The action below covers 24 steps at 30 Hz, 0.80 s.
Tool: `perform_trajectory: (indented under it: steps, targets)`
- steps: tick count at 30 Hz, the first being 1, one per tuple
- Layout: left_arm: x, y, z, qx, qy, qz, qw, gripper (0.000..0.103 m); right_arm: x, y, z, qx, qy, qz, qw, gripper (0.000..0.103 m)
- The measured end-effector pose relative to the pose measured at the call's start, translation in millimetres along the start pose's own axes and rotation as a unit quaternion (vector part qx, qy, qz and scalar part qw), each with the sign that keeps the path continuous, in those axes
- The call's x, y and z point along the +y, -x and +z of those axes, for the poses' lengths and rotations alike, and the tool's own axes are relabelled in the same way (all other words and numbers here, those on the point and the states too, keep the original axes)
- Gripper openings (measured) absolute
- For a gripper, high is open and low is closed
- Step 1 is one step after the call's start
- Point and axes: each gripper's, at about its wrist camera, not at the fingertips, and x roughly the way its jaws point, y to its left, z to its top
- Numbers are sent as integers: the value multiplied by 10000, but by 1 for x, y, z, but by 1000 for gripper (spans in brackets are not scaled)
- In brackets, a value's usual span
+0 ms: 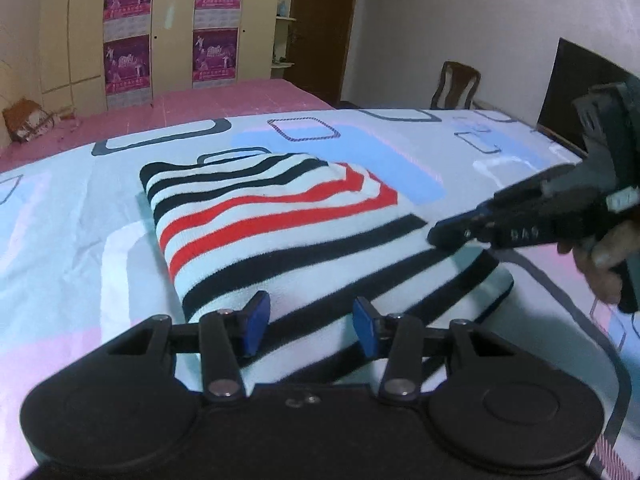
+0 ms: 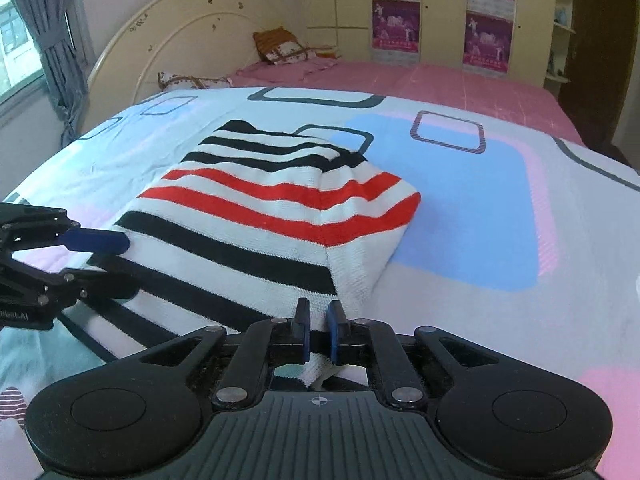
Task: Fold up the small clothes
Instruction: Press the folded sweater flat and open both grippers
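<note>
A folded striped sweater (image 1: 280, 216) in white, black and red lies on the patterned bedsheet (image 1: 80, 240). My left gripper (image 1: 310, 326) sits at its near edge, pads apart, with thick striped fabric filling the gap between them. In the right wrist view the sweater (image 2: 260, 220) spreads ahead, and my right gripper (image 2: 319, 320) is shut on a thin white fold of its near corner. The left gripper (image 2: 120, 264) shows at the sweater's left edge. Seen from the left wrist, the right gripper (image 1: 436, 236) touches the sweater's right edge, held by a hand (image 1: 600, 256).
A pink bedspread (image 2: 440, 84) lies beyond the patterned sheet (image 2: 460, 220), with pillows (image 2: 280, 50) at a cream headboard (image 2: 180, 28). A wardrobe with posters (image 1: 128, 40), a chair (image 1: 456, 84) and a dark panel (image 1: 580, 92) stand around the bed. A curtained window (image 2: 48, 40) is at the left.
</note>
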Motion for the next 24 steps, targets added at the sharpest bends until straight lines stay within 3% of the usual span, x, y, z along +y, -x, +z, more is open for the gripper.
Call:
perform_trajectory:
  steps: [4, 7, 10, 13, 14, 20, 24]
  targets:
    - [6, 30, -2, -109, 281, 91, 9995, 38, 0, 23, 5, -173, 35, -177, 9997, 8]
    - [9, 43, -8, -142, 540, 60, 9984, 38, 1, 49, 8, -468, -132, 188, 9986, 8]
    - [7, 30, -18, 141, 610, 184, 9979, 38, 18, 47, 3, -326, 213, 569, 9976, 8]
    - [5, 27, -27, 220, 825, 322, 9958, 40, 22, 19, -14, 361, 401, 221, 9983, 8]
    - [6, 27, -29, 230, 885, 363, 9952, 40, 16, 14, -20, 432, 272, 228, 9984, 0]
    - [-1, 44, -28, 67, 1236, 606, 9905, 38, 7, 24, -20, 181, -105, 252, 9995, 0]
    - [-29, 78, -27, -156, 1111, 773, 9907, 52, 6, 64, -28, -166, -321, -41, 9993, 0]
